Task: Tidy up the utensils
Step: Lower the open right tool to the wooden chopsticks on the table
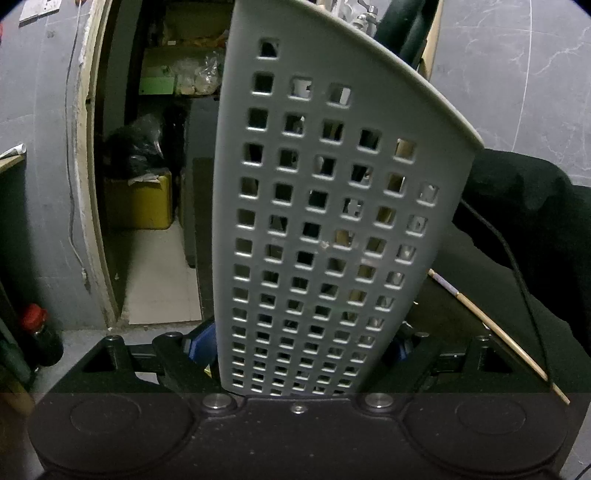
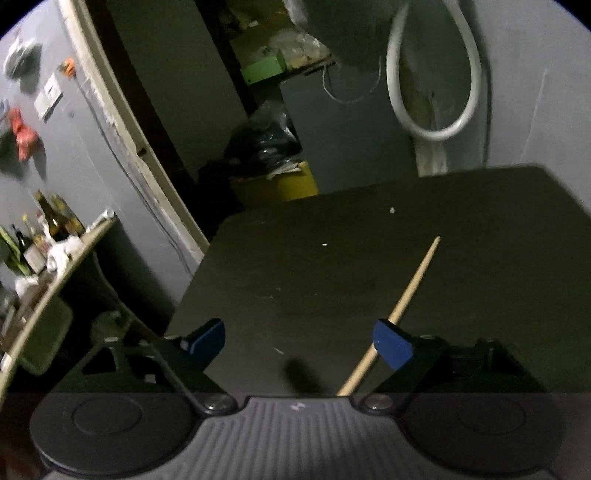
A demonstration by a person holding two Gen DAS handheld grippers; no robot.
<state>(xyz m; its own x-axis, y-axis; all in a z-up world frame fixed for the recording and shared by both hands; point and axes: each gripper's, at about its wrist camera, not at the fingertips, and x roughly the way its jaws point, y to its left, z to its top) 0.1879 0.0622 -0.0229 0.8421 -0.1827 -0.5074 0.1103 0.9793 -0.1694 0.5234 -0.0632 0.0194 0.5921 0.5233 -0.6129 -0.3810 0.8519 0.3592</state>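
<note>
My left gripper [image 1: 300, 347] is shut on a grey perforated utensil holder [image 1: 325, 206], which fills the gap between the blue pads [image 1: 201, 343] and leans to the right. Wooden and metal utensils show through its holes, and metal tips [image 1: 364, 16] stick out above the rim. A wooden chopstick [image 1: 495, 325] lies on the black table to its right. In the right wrist view, my right gripper [image 2: 299, 341] stands open low over the black table [image 2: 332, 258]. The chopstick [image 2: 413, 280] lies slantwise there, passing under the right blue pad [image 2: 391, 345]. Nothing is pinched.
A dark cloth mass [image 1: 524, 206] and a thin black cable [image 1: 517, 266] lie right of the holder. Beyond the table's far edge are a yellow bin [image 2: 284, 184] with a black bag. A side shelf with bottles [image 2: 44, 236] stands left. A white hose [image 2: 436, 74] hangs on the wall.
</note>
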